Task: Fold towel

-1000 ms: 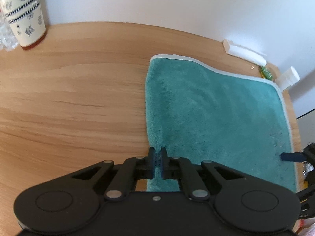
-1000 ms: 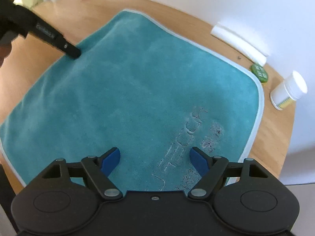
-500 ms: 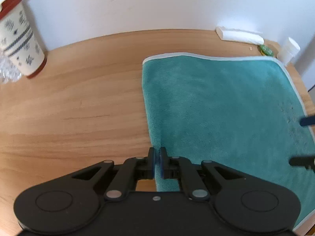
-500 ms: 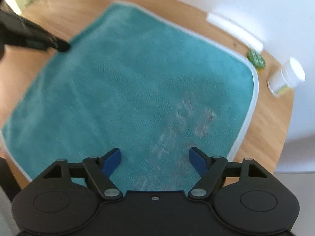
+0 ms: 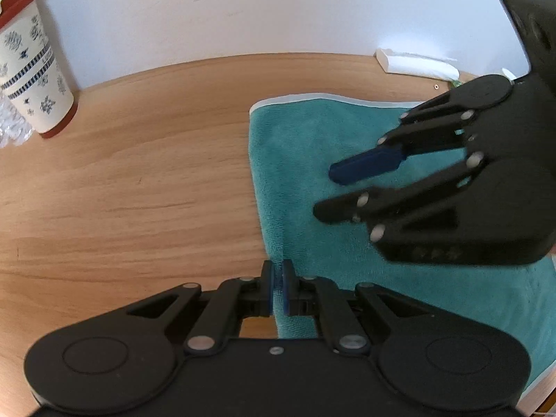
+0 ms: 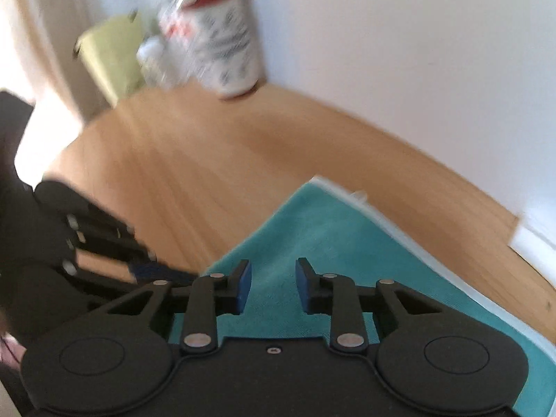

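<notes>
A teal towel (image 5: 312,139) with a white border lies flat on the wooden table (image 5: 139,191). My left gripper (image 5: 277,285) is shut on the towel's near left edge, with teal cloth pinched between its blue pads. My right gripper (image 5: 325,193) hovers open just above the left part of the towel, its fingers pointing left. In the right wrist view the right gripper (image 6: 272,278) stands open over the towel (image 6: 330,236) with nothing between its fingers. The left gripper (image 6: 153,267) shows blurred at the towel's edge, to the left.
A patterned cup (image 5: 34,80) with a red base stands at the far left by the wall, next to crinkled clear plastic (image 5: 10,121). A white roll (image 5: 417,66) lies at the back right. The blurred right wrist view shows the cup (image 6: 226,41) and a green object (image 6: 111,55).
My right gripper has swung left across the towel toward its far left corner, and its jaws have narrowed. The left gripper stays shut on the towel's edge.
</notes>
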`<state>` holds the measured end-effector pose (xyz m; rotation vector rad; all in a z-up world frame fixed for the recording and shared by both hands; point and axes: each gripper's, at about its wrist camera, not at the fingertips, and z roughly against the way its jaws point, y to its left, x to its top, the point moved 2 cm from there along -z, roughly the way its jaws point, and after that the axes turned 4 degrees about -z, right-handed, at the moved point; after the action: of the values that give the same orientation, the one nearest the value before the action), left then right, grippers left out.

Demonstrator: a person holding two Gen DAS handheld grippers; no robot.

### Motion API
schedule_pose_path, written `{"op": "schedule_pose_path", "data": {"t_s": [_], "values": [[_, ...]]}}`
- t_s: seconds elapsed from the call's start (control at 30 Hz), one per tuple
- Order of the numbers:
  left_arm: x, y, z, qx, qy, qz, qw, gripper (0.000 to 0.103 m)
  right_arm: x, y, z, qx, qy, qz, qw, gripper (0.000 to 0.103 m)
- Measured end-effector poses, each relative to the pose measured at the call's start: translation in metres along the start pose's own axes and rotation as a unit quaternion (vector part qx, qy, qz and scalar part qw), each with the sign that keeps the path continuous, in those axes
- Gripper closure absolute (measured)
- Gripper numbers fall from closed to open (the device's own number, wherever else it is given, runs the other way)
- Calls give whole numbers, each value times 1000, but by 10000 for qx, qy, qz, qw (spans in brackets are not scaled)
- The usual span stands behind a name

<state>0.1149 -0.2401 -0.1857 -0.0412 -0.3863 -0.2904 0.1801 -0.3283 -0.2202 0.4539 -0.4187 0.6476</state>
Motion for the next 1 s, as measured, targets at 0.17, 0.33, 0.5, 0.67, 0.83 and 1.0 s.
{"op": "schedule_pose_path", "data": {"t_s": [0.17,0.33,0.5,0.67,0.83,1.0], "values": [[-1,-3,0,72,39,-104,9999,98,-13,7,3,-193,215,643,9975,73],[0,-7,0,160,65,-246,9995,98,-19,1,15,-421,367,668,9962,73],[2,-5,0,160,144,-169,9996,98,-23,-22,29,-542,256,242,9979,73],[-2,-3,1,135,129,-92,9998,98,0,-30,37,-537,-205,84,9983,70],[-3,-3,-1,112,108,-103,9998,98,30,-27,1,-425,-155,181,9988,70],[-6,-6,-1,239,72,-246,9994,97,35,-29,-17,-452,-154,212,9986,70]]}}
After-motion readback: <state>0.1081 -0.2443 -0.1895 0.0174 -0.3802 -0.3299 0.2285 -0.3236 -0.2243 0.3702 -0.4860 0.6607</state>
